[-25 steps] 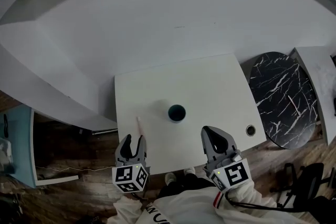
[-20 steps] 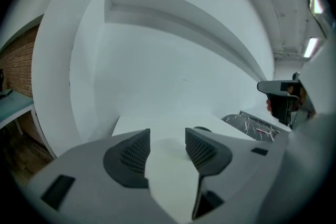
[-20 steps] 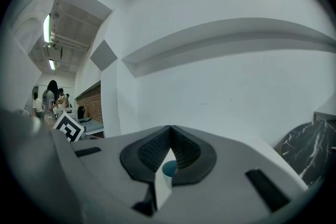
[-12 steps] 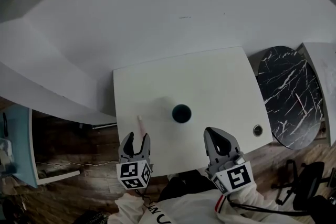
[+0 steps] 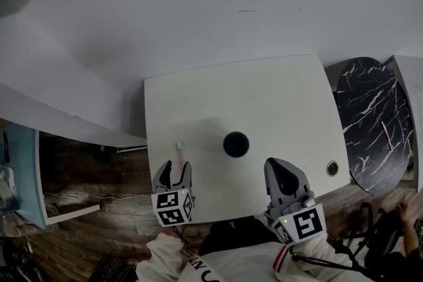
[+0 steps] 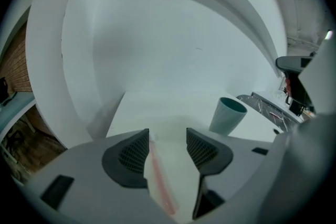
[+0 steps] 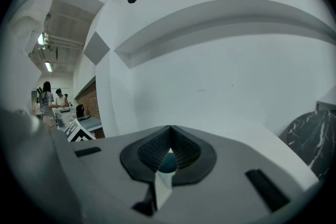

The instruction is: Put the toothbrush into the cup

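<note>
Head view loses the near end of the toothbrush under the left tongs. Only a thin pale stick shows, lying flat on the desk, apart from the cup and to its left. From above, the cup is just a dark round mouth. Left gripper view blurs the toothbrush into a white strip with a pink streak, and I cannot tell whether it brushes the left pad. Right gripper view gives only a dark teal patch through a chink under the pads, and what it is stays unclear.

The desk is plain matt white with rounded corners, and a small ring sits near its right front corner. The cup is a smooth teal tumbler, tapering downward and upright. Beside the desk stands a round table, black veined with white. Both tongs are grey with dark cross-hatched pads.

The left tongs tilts down at the desk. Its jaws are spread wide, having just opened, and straddle the toothbrush without pinching it. The right tongs hangs over the desk's near edge, nearer level. In its own view the right tongs is closed tip to tip on nothing.
</note>
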`<state>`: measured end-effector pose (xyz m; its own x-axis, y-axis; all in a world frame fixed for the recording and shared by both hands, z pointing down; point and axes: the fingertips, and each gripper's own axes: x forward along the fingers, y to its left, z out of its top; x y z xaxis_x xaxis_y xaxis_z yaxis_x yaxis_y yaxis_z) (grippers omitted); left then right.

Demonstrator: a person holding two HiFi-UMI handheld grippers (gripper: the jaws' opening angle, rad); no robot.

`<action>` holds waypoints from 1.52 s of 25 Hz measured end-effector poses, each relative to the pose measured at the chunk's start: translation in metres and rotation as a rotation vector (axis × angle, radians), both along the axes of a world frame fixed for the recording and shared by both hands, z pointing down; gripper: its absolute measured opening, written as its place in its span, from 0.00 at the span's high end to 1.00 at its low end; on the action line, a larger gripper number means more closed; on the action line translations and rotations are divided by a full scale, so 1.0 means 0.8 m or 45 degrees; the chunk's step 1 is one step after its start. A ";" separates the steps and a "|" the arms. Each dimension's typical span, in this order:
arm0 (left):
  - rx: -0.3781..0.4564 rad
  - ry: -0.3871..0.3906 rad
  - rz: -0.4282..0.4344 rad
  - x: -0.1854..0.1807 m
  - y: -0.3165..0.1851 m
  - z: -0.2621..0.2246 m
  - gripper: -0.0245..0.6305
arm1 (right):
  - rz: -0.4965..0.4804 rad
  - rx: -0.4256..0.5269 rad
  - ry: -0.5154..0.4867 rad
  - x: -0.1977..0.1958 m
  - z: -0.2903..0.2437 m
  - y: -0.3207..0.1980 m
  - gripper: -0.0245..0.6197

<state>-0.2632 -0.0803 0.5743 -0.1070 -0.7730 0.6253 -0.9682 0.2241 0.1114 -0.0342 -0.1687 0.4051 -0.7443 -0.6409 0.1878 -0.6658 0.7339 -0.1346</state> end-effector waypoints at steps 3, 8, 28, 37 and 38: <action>-0.044 -0.015 -0.019 -0.013 -0.007 0.017 0.64 | 0.005 -0.011 0.010 0.000 0.006 -0.004 0.96; -0.104 -0.003 -0.037 -0.023 -0.011 0.037 0.64 | 0.016 -0.023 0.021 0.002 0.013 -0.009 0.96; -0.290 0.076 -0.068 -0.024 -0.008 0.102 0.65 | 0.046 -0.066 0.034 0.008 0.035 -0.029 0.96; -0.320 0.081 -0.080 -0.024 -0.003 0.111 0.70 | 0.058 -0.069 0.033 0.011 0.036 -0.032 0.96; -0.324 0.081 -0.080 -0.024 -0.001 0.112 0.70 | 0.057 -0.068 0.032 0.011 0.036 -0.031 0.96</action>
